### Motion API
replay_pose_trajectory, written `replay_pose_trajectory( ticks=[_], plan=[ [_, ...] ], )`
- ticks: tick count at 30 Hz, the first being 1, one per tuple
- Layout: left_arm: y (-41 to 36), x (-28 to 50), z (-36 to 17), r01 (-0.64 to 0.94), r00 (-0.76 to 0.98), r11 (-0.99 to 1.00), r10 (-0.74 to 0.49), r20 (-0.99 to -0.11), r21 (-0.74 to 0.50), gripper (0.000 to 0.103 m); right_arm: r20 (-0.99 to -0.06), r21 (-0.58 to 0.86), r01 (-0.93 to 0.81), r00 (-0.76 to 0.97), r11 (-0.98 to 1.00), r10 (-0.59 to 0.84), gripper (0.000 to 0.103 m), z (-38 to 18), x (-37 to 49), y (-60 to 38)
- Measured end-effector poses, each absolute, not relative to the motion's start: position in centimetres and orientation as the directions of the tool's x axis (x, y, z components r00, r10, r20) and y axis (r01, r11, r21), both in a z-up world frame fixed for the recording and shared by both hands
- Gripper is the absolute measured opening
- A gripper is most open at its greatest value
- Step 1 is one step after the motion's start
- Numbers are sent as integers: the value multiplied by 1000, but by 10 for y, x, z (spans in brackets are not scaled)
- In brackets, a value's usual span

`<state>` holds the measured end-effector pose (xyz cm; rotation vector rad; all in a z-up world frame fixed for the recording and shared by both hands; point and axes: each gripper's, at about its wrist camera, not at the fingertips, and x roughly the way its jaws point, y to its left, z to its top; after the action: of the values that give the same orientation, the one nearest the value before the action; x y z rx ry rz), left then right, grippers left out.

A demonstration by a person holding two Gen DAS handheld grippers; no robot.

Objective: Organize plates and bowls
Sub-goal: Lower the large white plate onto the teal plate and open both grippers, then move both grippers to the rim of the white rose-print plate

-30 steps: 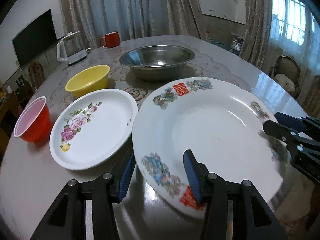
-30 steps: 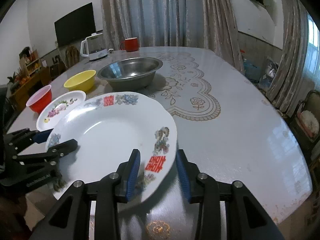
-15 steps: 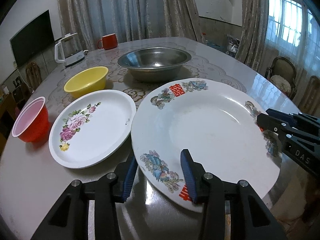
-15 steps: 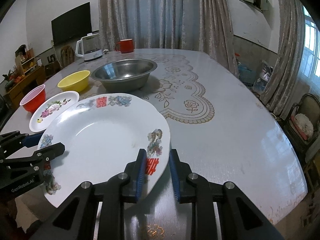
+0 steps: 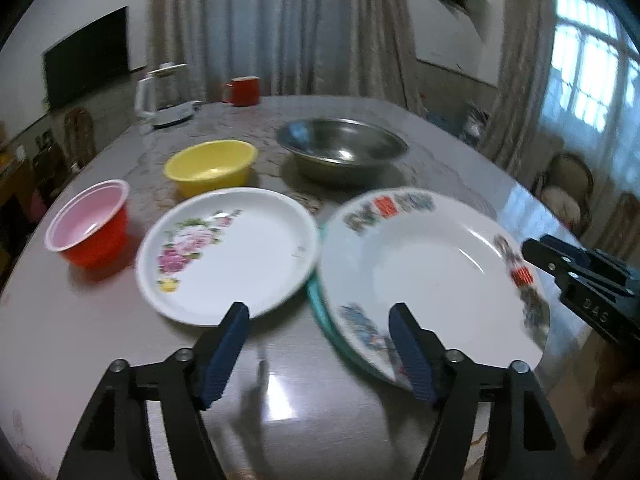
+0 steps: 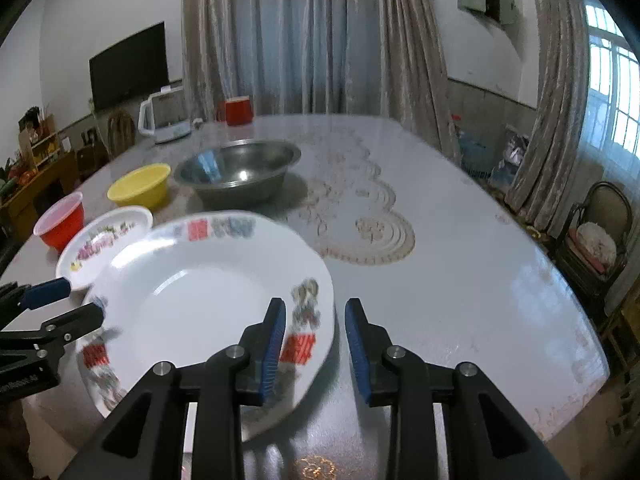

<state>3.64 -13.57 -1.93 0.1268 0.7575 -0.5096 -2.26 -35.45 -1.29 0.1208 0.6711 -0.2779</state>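
Observation:
A large white plate (image 5: 432,276) (image 6: 200,300) with red and blue motifs lies low at the table's near edge, blurred, and a teal edge (image 5: 316,308) shows under its left side. My left gripper (image 5: 322,344) (image 6: 64,306) is opening wide. Only its right finger overlaps the plate's near rim, and nothing is pinched. My right gripper (image 6: 316,340) (image 5: 540,246) is also opening, with the plate's right rim between its pads but not pressed. Beyond lie a rose-patterned plate (image 5: 228,256), a yellow bowl (image 5: 212,166), a red bowl (image 5: 90,228) and a steel bowl (image 5: 342,152).
A white kettle (image 5: 160,96) and a red mug (image 5: 242,90) stand at the table's far side. A lace mat (image 6: 360,220) covers the table's middle. Chairs (image 6: 596,236) stand off the right edge, and curtains hang behind.
Both grippers have opened. The right one let go of the large plate's rim. The left one drew back to the left, so the plate now sits off to its right.

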Motion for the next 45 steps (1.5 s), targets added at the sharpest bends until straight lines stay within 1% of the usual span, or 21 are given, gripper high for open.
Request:
replay_pose_trajectory(
  ticks=[4,9,16,18,27,30,33,35,37,39,40,43,45],
  plan=[
    [-109,46,-16,411,640,906,-367,-675,-103,76,-605,60,270,775,961,-180,30,-2,-21,-349],
    [-78,59,-20,324,650,935,-332,-684,-147,77,-608,91,208,786,974,-111,31,0,-15,-331],
    [-46,80,-25,227,663,956,-290,-690,-184,83,-602,92,81,798,993,-9,32,8,-4,-294],
    [-41,90,-28,208,656,960,-279,-702,-188,83,-604,90,54,797,994,12,32,10,-1,-285],
    [-31,109,-42,188,612,953,-302,-731,-237,83,-619,98,-29,781,995,83,32,14,17,-262],
    [-31,113,-46,189,592,947,-322,-739,-261,83,-639,113,-65,760,991,122,34,16,31,-255],
    [-32,116,-48,194,589,947,-321,-742,-255,83,-639,116,-103,754,988,153,37,21,43,-246],
    [-34,119,-48,198,591,950,-312,-744,-241,82,-640,90,-125,753,988,153,37,24,54,-238],
    [-37,121,-49,207,589,950,-311,-746,-232,81,-663,43,-137,737,990,131,37,24,71,-232],
    [-39,122,-50,217,589,950,-310,-747,-223,73,-698,17,-137,707,990,110,37,21,91,-229],
    [-40,123,-50,221,588,950,-311,-747,-222,70,-715,28,-150,688,988,125,37,19,103,-228],
    [-40,124,-50,227,585,946,-324,-744,-233,65,-749,24,-169,650,985,130,34,14,130,-228],
    [-40,124,-50,228,580,944,-328,-745,-239,65,-765,5,-177,634,984,118,34,9,147,-227]
  ],
)
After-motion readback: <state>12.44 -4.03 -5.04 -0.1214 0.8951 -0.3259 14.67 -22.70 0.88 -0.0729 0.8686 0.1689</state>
